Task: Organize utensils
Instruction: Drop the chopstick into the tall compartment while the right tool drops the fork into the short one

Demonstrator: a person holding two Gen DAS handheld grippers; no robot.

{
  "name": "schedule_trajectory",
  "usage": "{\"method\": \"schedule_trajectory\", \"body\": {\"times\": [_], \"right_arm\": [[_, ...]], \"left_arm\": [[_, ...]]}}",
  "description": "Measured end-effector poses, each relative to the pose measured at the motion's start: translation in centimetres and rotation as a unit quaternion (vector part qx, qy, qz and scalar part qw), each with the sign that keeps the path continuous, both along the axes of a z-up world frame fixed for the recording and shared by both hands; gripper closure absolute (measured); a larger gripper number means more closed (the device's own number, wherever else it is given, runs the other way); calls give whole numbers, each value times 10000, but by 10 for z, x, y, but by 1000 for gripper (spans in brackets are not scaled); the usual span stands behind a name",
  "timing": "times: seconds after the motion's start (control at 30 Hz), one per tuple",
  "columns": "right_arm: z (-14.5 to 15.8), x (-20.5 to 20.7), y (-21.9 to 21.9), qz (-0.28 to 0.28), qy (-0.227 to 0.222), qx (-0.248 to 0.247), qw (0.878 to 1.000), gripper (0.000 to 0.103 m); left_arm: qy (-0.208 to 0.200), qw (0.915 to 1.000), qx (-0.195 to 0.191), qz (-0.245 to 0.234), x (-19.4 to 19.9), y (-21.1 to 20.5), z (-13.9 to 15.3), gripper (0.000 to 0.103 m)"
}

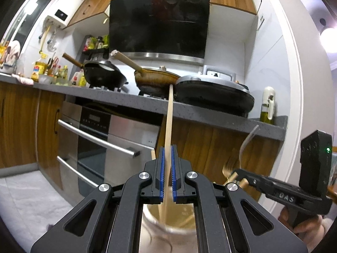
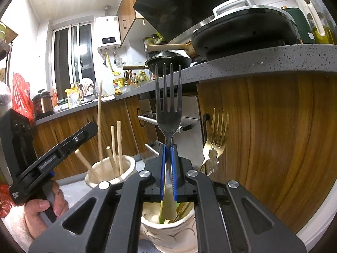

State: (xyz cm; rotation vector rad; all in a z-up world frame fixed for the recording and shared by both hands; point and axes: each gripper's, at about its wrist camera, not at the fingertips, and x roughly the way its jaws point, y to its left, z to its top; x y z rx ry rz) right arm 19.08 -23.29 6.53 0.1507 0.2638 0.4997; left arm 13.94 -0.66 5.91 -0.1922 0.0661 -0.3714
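Observation:
My left gripper (image 1: 167, 149) is shut on a long wooden chopstick (image 1: 170, 116) that stands upright, its lower end inside a cream cup (image 1: 151, 213) just below the jaws. In the right wrist view that cup (image 2: 126, 164) holds several more chopsticks (image 2: 119, 143), and the left gripper (image 2: 92, 126) is beside it with a hand (image 2: 42, 208) on its grip. My right gripper (image 2: 168, 147) is shut on the neck of a dark steel fork (image 2: 168, 113), tines up, over a second patterned cup (image 2: 168, 229). A gold fork (image 2: 217, 130) stands in that cup.
A grey stone counter (image 2: 252, 61) runs above the wooden cabinet fronts (image 2: 273, 147) close behind both cups. Pans (image 1: 105, 73) and a black electric griddle (image 1: 214, 92) sit on it, with an oil bottle (image 1: 267, 105) at its end. A steel oven (image 1: 94, 137) is at the left.

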Motion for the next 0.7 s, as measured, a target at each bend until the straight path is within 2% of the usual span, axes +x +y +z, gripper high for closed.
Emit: {"method": "schedule_trajectory", "body": {"times": [0.3,0.47,0.7], "right_arm": [[-10,-3,2,27,81,-167,9998,98],[-13,-3,10,97,118,-279,9995,98],[-20,3,17,179,314,-451,9983,98]], "left_arm": [[115,9998,148,-120,-24,-1,-9,97],[184,9998,65,-82,-23,3,-11,97],[401,9990,202,73,-14,1,-17,97]]}}
